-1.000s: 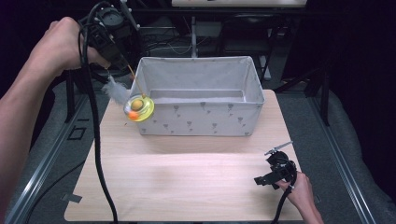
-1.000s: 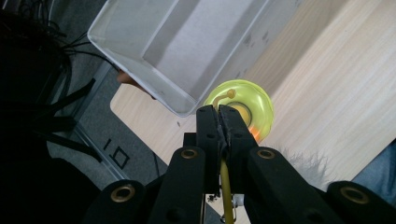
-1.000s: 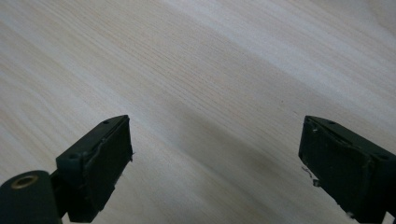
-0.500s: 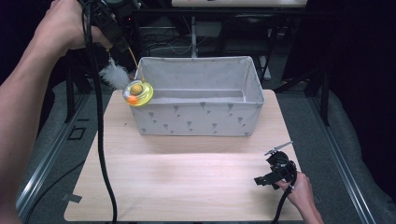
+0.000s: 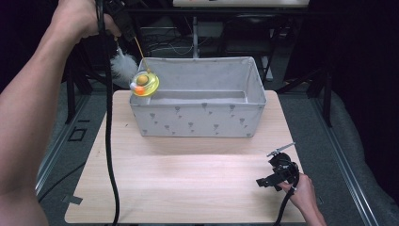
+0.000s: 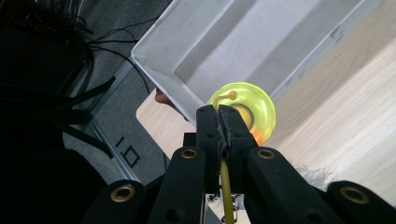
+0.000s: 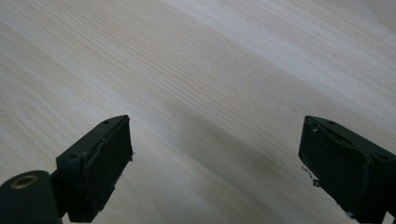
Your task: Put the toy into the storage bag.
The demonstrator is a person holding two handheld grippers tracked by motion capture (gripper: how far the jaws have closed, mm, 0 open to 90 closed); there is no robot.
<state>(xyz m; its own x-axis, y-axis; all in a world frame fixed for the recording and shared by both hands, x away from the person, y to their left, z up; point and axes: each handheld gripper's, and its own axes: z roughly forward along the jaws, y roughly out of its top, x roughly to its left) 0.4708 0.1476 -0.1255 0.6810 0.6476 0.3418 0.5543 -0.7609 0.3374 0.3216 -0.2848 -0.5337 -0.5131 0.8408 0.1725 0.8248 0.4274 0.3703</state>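
Note:
A cat toy hangs over the far left corner of the grey fabric box (image 5: 197, 123): a yellow disc (image 5: 145, 84) with an orange ball, and a white feather (image 5: 123, 66) beside it. My left gripper (image 5: 129, 35) is up at the top left, shut on the toy's thin yellow stem. In the left gripper view the jaws (image 6: 218, 113) pinch that stem (image 6: 225, 186), with the disc (image 6: 252, 105) dangling over the box rim (image 6: 163, 74). My right gripper (image 5: 273, 176) rests low at the table's front right. Its jaws (image 7: 215, 163) stand wide open over bare wood.
The box stands across the far half of the wooden table (image 5: 188, 188) and looks bare inside. A black cable (image 5: 109, 141) trails down from the left gripper across the table's left side. Dark frames and cables lie beyond the table.
My left hand has risen and gone farther away, lifting the toy from beside the box's front left corner to above its left rim. The right gripper has kept still.

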